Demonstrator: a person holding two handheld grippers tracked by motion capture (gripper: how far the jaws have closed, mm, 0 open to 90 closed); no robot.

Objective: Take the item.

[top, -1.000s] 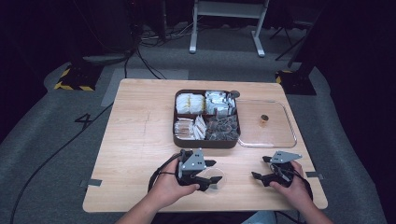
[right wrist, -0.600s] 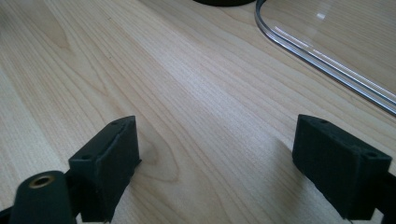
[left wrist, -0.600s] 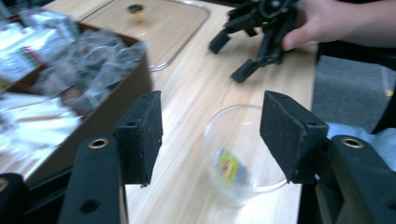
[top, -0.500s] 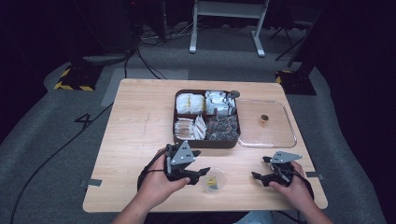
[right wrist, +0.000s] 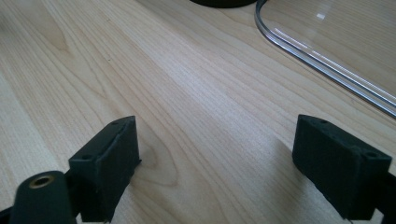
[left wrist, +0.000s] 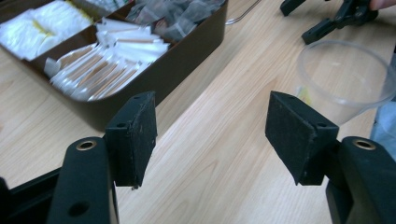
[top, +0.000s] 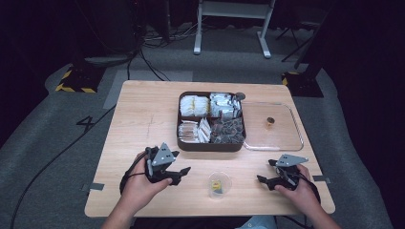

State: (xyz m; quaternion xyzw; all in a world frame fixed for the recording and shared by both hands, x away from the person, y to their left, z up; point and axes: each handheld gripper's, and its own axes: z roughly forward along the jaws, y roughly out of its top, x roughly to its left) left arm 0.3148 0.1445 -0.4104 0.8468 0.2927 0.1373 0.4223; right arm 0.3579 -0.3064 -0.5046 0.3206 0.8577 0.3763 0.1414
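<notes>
A: Where is the cup (top: 220,183) sitting?
B: Low centre on the bench (top: 143,119), between both tongs; the left tongs (top: 183,172) have just been opening, nothing between.
A: The right tongs (top: 262,180)?
B: Gaping wide, empty. The tray (top: 211,145) is lying beyond.

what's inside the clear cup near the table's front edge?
Clear cup holds a small yellowish packet at its bottom; print unreadable. Cup's wall blurs the rest.
</notes>
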